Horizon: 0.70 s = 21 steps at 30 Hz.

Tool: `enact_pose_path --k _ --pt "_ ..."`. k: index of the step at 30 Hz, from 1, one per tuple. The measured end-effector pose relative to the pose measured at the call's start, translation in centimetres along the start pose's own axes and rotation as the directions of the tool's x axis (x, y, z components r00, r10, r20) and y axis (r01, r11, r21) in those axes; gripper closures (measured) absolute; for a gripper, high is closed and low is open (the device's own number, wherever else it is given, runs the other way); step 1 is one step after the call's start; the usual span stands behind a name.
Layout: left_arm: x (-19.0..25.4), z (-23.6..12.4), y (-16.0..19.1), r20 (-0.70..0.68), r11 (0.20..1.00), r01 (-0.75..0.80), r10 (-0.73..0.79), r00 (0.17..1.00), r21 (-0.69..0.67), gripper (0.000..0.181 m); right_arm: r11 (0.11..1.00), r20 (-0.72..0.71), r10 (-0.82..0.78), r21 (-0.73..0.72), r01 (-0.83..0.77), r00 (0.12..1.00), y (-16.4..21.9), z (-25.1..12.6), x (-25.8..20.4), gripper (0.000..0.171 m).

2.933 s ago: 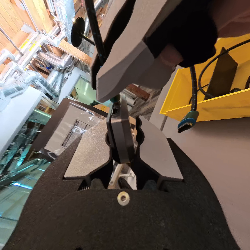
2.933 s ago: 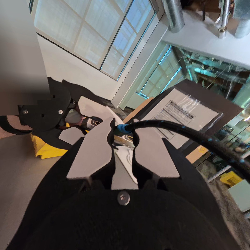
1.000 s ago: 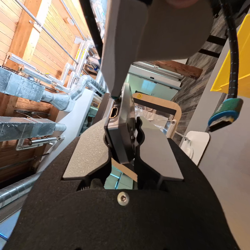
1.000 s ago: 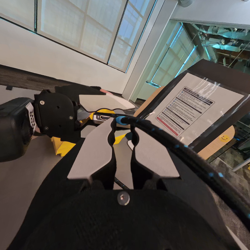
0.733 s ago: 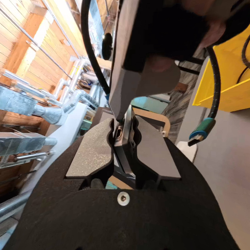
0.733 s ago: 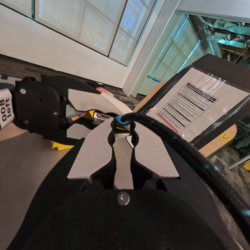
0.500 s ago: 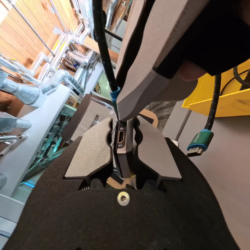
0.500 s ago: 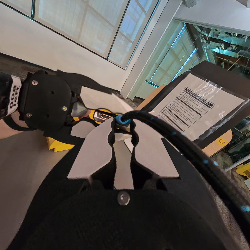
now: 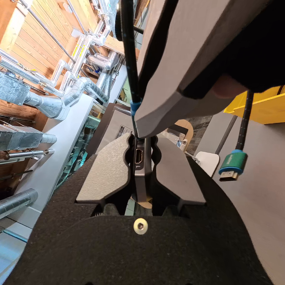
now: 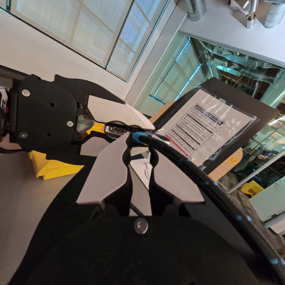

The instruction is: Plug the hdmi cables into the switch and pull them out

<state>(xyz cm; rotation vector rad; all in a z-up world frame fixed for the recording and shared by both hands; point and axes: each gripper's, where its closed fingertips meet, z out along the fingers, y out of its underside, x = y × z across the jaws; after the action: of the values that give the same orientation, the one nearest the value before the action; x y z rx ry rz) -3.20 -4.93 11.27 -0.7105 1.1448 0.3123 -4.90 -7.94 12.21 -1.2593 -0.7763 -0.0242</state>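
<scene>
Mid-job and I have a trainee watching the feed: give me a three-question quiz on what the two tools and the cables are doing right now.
1. True or false: the left tool is shut on the switch.
2. What does the right tool grip? A) the yellow bin B) a cable plug at the switch C) nothing
3. Fill in: the loose green and blue plug hangs ___ of the switch in the left wrist view, near the yellow bin.

Key: 1 true. 2 B; the plug meets the switch beside its open port. 3 right; it is in no port.
</scene>
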Motion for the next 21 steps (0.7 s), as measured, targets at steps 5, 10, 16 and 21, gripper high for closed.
enact_pose_path --k 5,10,16,21 --pt "-0.4 -0.3 -0.3 0.017 1.0 -0.024 0.024 1.0 0.018 0.158 0.997 0.052 0.065 0.034 -0.066 0.997 -0.5 -0.2 -0.2 0.152" --pt "-0.1 -0.1 0.1 0.004 1.0 -0.023 0.023 1.0 -0.018 0.158 0.995 0.058 0.097 0.028 -0.099 0.994 -0.1 -0.1 0.0 0.151" --pt "-0.5 -0.2 0.0 0.002 1.0 -0.011 0.011 1.0 -0.009 0.158 0.999 -0.039 -0.049 -0.001 0.049 0.998 -0.4 -0.2 -0.1 0.151" --pt "-1.3 0.4 3.4 0.009 0.98 -0.038 0.04 0.999 -0.194 0.158 0.974 0.051 0.193 0.116 -0.197 0.98 -2.1 -1.8 1.7 0.154"
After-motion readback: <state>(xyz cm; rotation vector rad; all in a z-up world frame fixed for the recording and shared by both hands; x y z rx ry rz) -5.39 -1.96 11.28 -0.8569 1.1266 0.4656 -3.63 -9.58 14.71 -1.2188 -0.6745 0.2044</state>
